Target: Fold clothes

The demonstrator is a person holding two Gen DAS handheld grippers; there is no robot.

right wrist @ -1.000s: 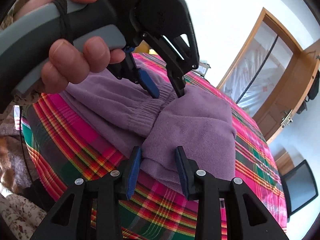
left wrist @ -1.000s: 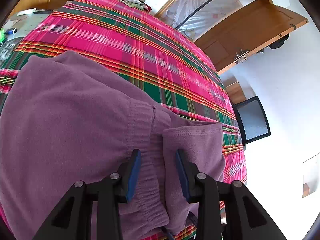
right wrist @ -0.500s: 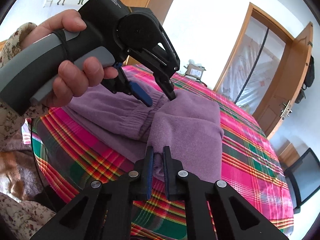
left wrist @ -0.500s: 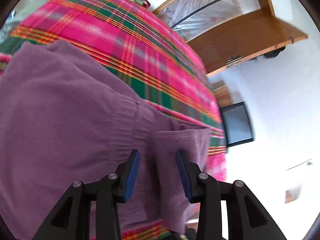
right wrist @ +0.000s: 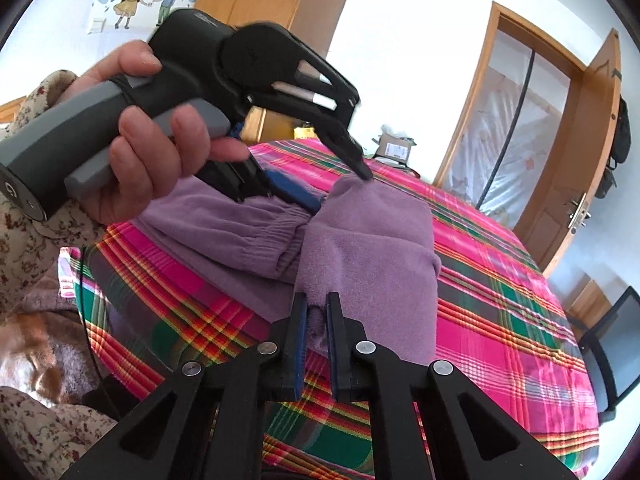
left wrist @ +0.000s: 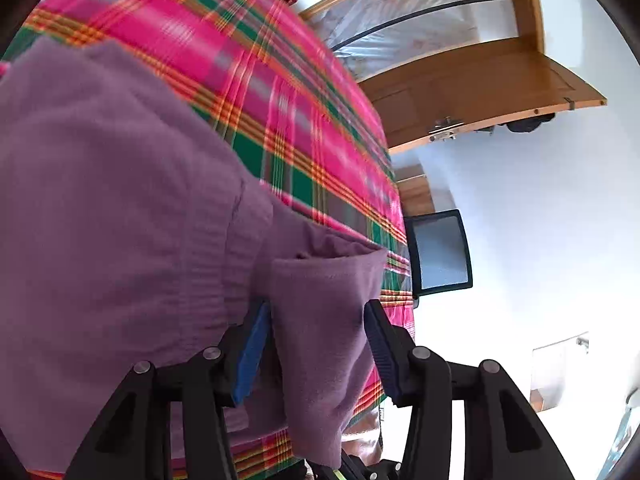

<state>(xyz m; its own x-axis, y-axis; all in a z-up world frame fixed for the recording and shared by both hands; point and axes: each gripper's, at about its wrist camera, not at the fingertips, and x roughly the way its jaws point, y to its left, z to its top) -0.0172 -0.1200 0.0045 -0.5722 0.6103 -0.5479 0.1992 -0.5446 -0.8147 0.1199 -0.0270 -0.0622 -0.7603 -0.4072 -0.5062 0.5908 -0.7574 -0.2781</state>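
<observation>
A pink, green and orange plaid blanket (right wrist: 500,280) covers the bed and carries everything else. On it lies the purple fleece garment (right wrist: 224,232), its gathered elastic band running across the middle and one folded flap (right wrist: 372,240) raised toward the near edge of the bed.

In the left wrist view the garment (left wrist: 112,208) fills the left half of the frame, and the flap (left wrist: 324,320) hangs down between the fingers of the left tool (left wrist: 316,344) — those fingers stand wide apart, one blue pad (left wrist: 252,352) beside the elastic band, the other at the flap's outer side, neither visibly pressing the cloth.

In the right wrist view the right tool (right wrist: 317,328) is drawn narrow, its two pads pinching the near lower edge of the flap. Above and behind it the left tool (right wrist: 340,184) reaches down onto the far end of the same flap, gripped by the person's left hand (right wrist: 144,152) in a floral sleeve.

Behind the bed stand a wooden door (right wrist: 576,152), a cardboard box (right wrist: 394,148) and a dark monitor (left wrist: 440,252) — all apart from the garment
</observation>
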